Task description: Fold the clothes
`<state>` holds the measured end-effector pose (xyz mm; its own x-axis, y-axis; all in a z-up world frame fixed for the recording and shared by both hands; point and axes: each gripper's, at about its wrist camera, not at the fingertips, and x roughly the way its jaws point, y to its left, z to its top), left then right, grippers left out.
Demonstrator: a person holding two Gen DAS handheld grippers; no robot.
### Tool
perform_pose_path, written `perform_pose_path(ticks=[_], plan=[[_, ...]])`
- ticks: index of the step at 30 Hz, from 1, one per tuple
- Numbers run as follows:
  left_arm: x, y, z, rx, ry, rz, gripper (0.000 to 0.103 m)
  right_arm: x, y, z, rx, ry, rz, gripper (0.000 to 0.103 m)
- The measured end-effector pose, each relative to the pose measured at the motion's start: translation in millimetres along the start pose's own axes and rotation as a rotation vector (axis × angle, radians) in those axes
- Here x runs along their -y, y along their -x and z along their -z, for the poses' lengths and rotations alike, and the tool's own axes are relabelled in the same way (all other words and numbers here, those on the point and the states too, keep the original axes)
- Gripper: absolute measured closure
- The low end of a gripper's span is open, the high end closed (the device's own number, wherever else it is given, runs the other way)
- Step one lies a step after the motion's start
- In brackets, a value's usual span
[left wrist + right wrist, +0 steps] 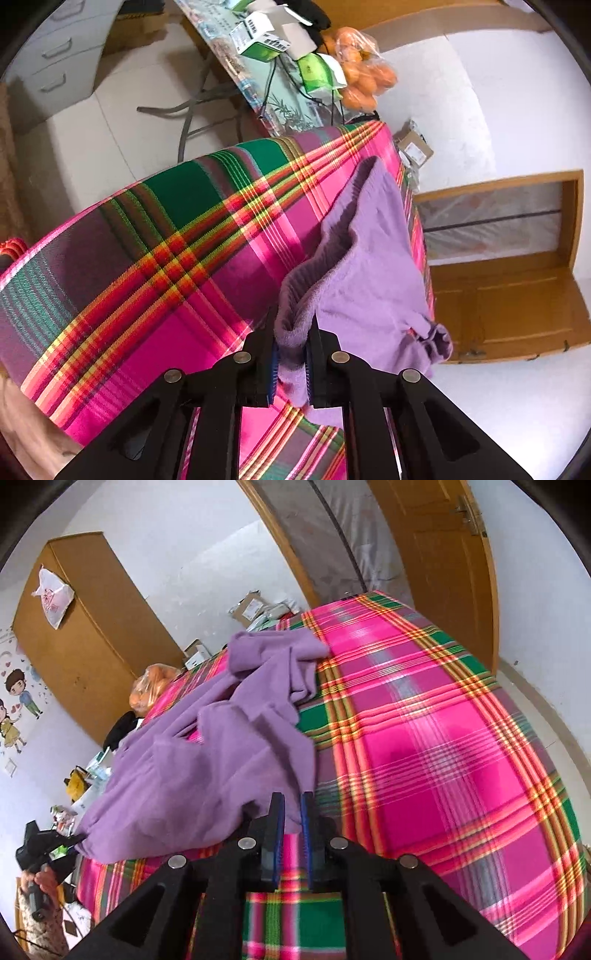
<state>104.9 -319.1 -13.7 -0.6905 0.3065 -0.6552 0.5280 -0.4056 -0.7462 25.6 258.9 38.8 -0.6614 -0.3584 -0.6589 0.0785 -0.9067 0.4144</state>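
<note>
Purple garment (207, 760) lies rumpled on a plaid cloth (424, 746) of pink, green and orange stripes that covers the table. One part is bunched toward the far end of the cloth, with a sleeve-like piece folded over itself there.

Left gripper (293, 354): black fingers with blue pads, clamped on a ribbed edge of the garment (369, 273); fabric fills the gap between the pads and hangs below them. In the right wrist view this gripper (74, 840) appears at the garment's near left corner, held in a hand (40, 882).

Right gripper (291, 834): fingers close together, a fold of purple fabric pinched between the pads at the garment's near edge.

Beyond the cloth, on the same table: bag of oranges (362, 74), green and white boxes (262, 40), black cables. Wooden door (509, 306) stands past the table's right side; wooden wardrobe (88, 642) against the wall, a plastic bag (51, 594) hanging on it. Grey drawer unit (59, 59) on the tiled floor to the left.
</note>
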Motion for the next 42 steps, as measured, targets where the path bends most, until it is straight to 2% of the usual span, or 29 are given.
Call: perform_pose_path(ticks=[6, 9, 14, 16, 17, 18, 21, 24, 30, 36, 37, 39, 42], plan=[[-8.2, 8.9, 4.8, 0.021, 0.005, -0.048, 0.090, 4.3, -16.4, -2.0, -0.011, -0.003, 0.007, 0.090], [-9.5, 21.0, 9.5, 0.060, -0.005, -0.057, 0.087, 6.5, -21.9, -4.7, -0.009, 0.006, 0.020, 0.089], [12.5, 38.0, 24.2, 0.122, -0.144, -0.088, 0.087, 8.3, -21.0, -17.5, 0.042, 0.020, 0.032, 0.089], [27.8, 38.2, 33.3, 0.139, -0.237, -0.088, 0.079, 9.8, -25.4, -26.2, 0.044, 0.023, 0.029, 0.082], [34.7, 35.8, 38.4, 0.142, -0.278, -0.090, 0.078, 9.6, -30.2, -29.5, 0.032, 0.026, 0.029, 0.078], [41.6, 30.9, 43.5, 0.131, -0.319, -0.091, 0.078, 9.4, -35.0, -32.8, 0.020, 0.029, 0.028, 0.073], [61.1, 5.9, 59.9, 0.045, -0.427, -0.086, 0.078, 5.5, -49.8, -39.2, -0.011, 0.059, 0.027, 0.072], [77.5, -20.8, 76.7, -0.027, -0.534, -0.106, 0.069, 1.0, -63.8, -42.7, -0.040, 0.090, 0.032, 0.072], [99.4, -54.5, 98.0, -0.111, -0.634, -0.107, 0.068, -8.6, -86.5, -47.3, -0.096, 0.157, 0.020, 0.072], [121.4, -88.3, 119.4, -0.195, -0.733, -0.108, 0.065, -13.7, -105.7, -55.4, -0.133, 0.180, -0.028, 0.069], [123.3, -92.7, 121.9, -0.206, -0.743, -0.111, 0.064, -14.7, -107.0, -55.0, -0.138, 0.186, -0.038, 0.074], [123.9, -98.4, 125.2, -0.212, -0.750, -0.120, 0.062, -16.5, -109.6, -53.2, -0.154, 0.198, -0.040, 0.096], [124.9, -98.1, 127.2, -0.200, -0.761, -0.121, 0.062, -19.2, -100.4, -50.7, -0.112, 0.213, -0.032, 0.096]])
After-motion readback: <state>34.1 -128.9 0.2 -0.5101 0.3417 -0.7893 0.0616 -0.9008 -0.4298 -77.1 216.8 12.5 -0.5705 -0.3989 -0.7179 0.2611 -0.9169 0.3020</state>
